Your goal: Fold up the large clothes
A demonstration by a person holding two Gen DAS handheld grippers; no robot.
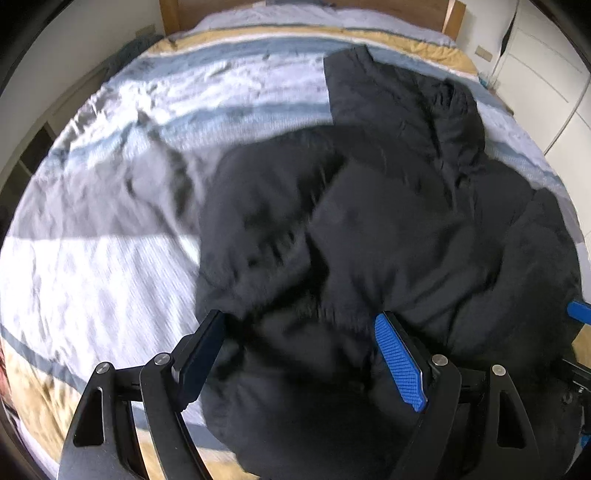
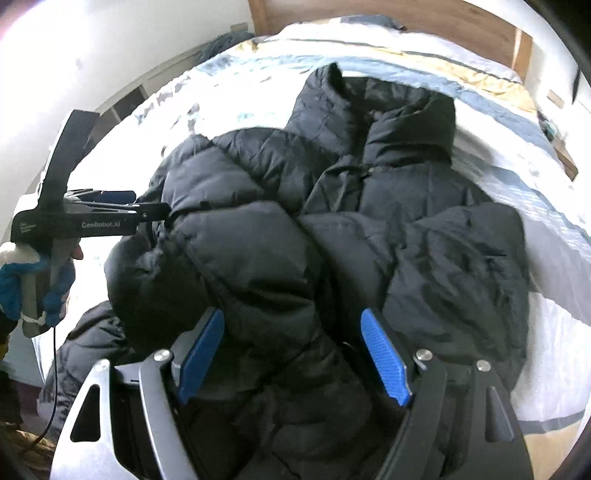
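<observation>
A large black puffer jacket (image 1: 388, 229) lies bunched on the bed, collar toward the headboard; it also fills the right wrist view (image 2: 332, 229). My left gripper (image 1: 299, 325) is open, its fingers straddling the jacket's near edge. It also shows from the side in the right wrist view (image 2: 147, 206), at the jacket's left side. My right gripper (image 2: 291, 325) is open, with its blue pads on either side of a thick fold of the jacket. Whether either touches the fabric is unclear.
The bed has a striped blue, white and tan cover (image 1: 110, 221) and a wooden headboard (image 1: 443, 11). White cupboards (image 1: 546, 85) stand at the right. A low shelf (image 1: 33, 155) stands left of the bed.
</observation>
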